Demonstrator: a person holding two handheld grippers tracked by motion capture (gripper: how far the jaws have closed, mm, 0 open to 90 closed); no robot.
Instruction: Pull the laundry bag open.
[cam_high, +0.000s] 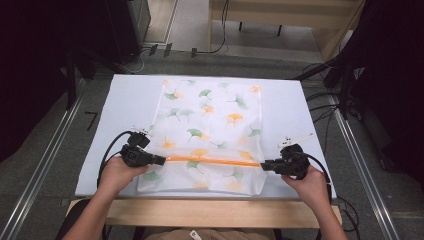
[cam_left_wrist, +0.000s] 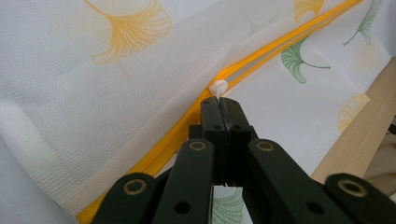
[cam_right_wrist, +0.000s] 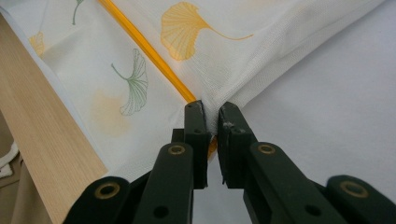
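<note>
Two grippers work one mesh laundry bag (cam_high: 210, 135), which lies flat on the white table cover (cam_high: 130, 100), its orange zipper (cam_high: 215, 160) running left to right across the near part of the bag. The left gripper (cam_high: 162, 160) sits at the zipper's left end; in the left gripper view its jaws are pressed together on the small white zipper pull (cam_left_wrist: 218, 87). The right gripper (cam_high: 263, 164) is at the bag's right edge, where the right gripper view shows its jaws narrowly apart with a fold of the mesh and the zipper's end pinched between them.

As a judgement, the zipper job is at one end of its run: the pull stands at the far-left end with the whole orange line stretched taut to the right, so either a full pass is about to start or one has just finished. In the left gripper view the two orange tapes beyond the pull seem slightly parted (hard to be sure), which suggests the closing pass is yet to be made.

The bag looks flat and thin; nothing can be made out inside it.
</note>
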